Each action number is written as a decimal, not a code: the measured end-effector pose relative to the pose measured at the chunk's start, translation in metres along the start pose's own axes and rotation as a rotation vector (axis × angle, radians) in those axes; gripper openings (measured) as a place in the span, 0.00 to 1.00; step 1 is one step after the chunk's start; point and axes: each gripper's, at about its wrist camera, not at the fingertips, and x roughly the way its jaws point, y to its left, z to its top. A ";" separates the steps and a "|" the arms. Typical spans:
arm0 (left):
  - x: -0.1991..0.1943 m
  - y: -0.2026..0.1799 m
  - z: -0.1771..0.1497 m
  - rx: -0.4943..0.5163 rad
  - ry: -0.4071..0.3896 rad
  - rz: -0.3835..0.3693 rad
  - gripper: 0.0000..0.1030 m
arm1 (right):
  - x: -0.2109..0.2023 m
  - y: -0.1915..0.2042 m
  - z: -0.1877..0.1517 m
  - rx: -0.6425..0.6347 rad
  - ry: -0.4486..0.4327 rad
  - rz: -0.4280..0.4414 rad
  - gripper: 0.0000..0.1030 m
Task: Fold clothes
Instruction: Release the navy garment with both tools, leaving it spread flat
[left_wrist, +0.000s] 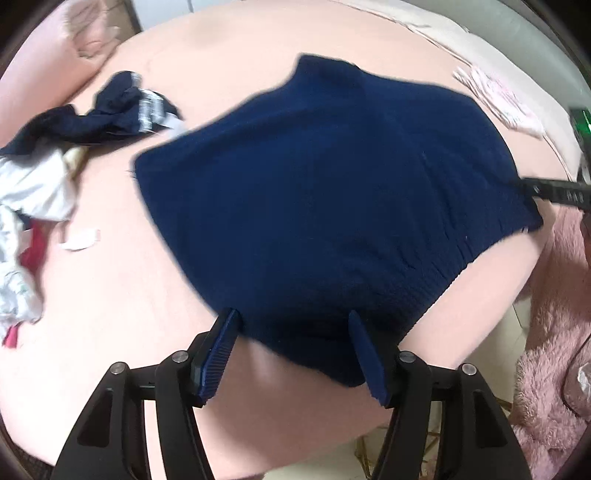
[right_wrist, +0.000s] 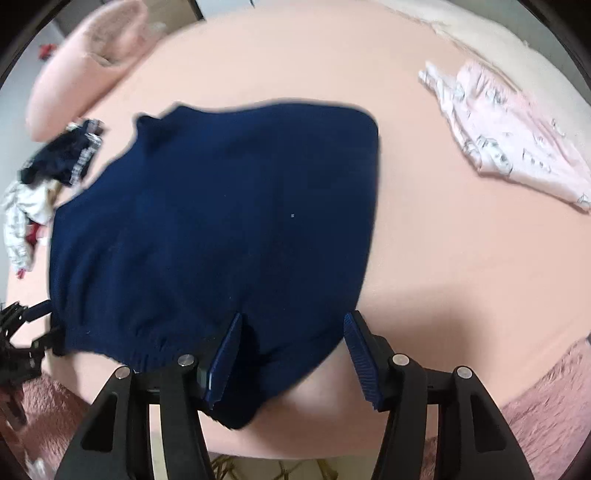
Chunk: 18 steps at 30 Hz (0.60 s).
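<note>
A navy knit sweater (left_wrist: 317, 192) lies spread on the pink bed (left_wrist: 236, 59); it also shows in the right wrist view (right_wrist: 214, 221). My left gripper (left_wrist: 291, 325) is open, its jaws on either side of the sweater's near left hem corner. My right gripper (right_wrist: 291, 325) is open, its jaws on either side of the near right hem corner. The right gripper shows at the right edge of the left wrist view (left_wrist: 554, 192), and the left gripper at the left edge of the right wrist view (right_wrist: 22, 332).
A heap of dark, white and red clothes (left_wrist: 44, 162) lies left of the sweater. A folded pink patterned garment (right_wrist: 509, 140) lies at the right. A pink pillow (right_wrist: 88, 66) sits at the far left. A fuzzy pink blanket (left_wrist: 554, 332) hangs at the bed's near edge.
</note>
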 end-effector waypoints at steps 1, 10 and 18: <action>-0.004 0.003 0.000 -0.003 -0.026 0.017 0.58 | -0.005 -0.003 -0.001 0.001 -0.005 -0.032 0.55; 0.019 0.024 0.001 -0.037 0.008 -0.024 0.63 | -0.015 -0.002 -0.017 -0.157 0.049 -0.062 0.63; 0.016 0.064 0.014 -0.174 -0.005 0.002 0.63 | -0.028 -0.078 -0.006 0.288 0.000 0.205 0.66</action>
